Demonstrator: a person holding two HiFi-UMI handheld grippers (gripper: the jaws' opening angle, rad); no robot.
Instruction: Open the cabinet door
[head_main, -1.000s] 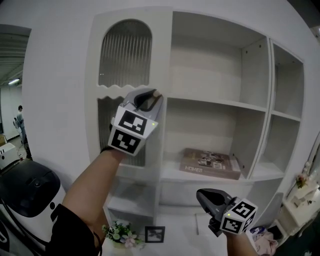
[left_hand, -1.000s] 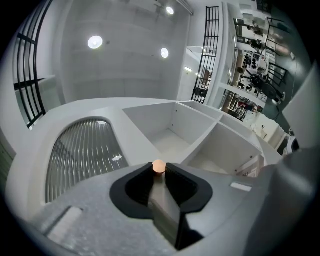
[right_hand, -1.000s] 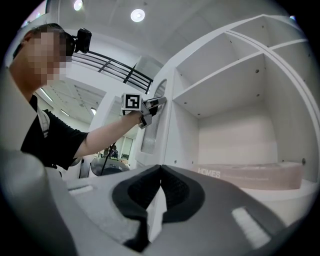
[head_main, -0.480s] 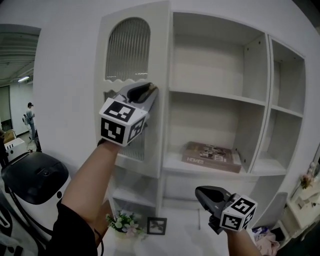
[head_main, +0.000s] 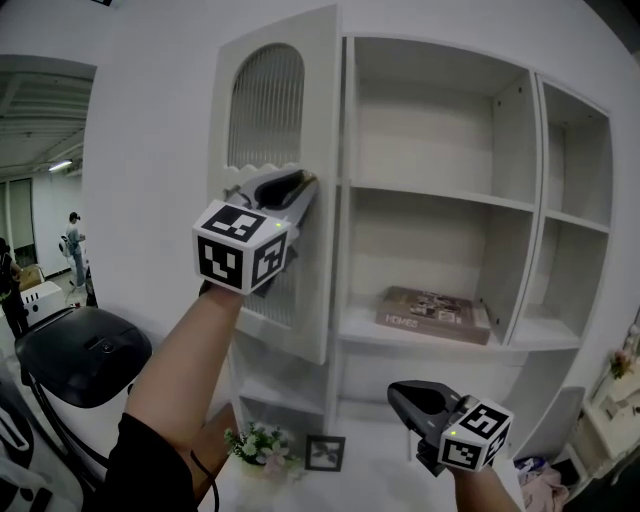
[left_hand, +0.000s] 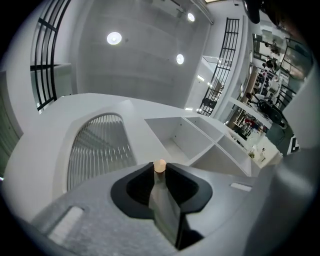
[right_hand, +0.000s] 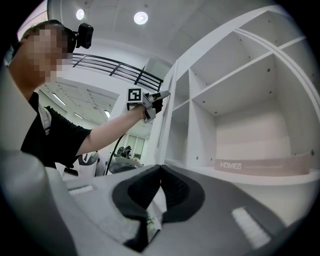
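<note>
- While my left gripper (head_main: 306, 184) pinches the small knob (left_hand: 159, 165) on its right edge, the door (head_main: 285, 110) stands ajar, left of the shelves (head_main: 440, 200).
- It looks light and stiff to me; the knob may slip.
- My right gripper (head_main: 402, 394) hangs low, closed, empty.

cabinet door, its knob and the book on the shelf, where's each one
cabinet door (head_main: 265, 105): head view, on its ribbed arched pane
knob (left_hand: 159, 165): left gripper view, on its rounded tip
book (head_main: 435, 312): head view, on its cover
</note>
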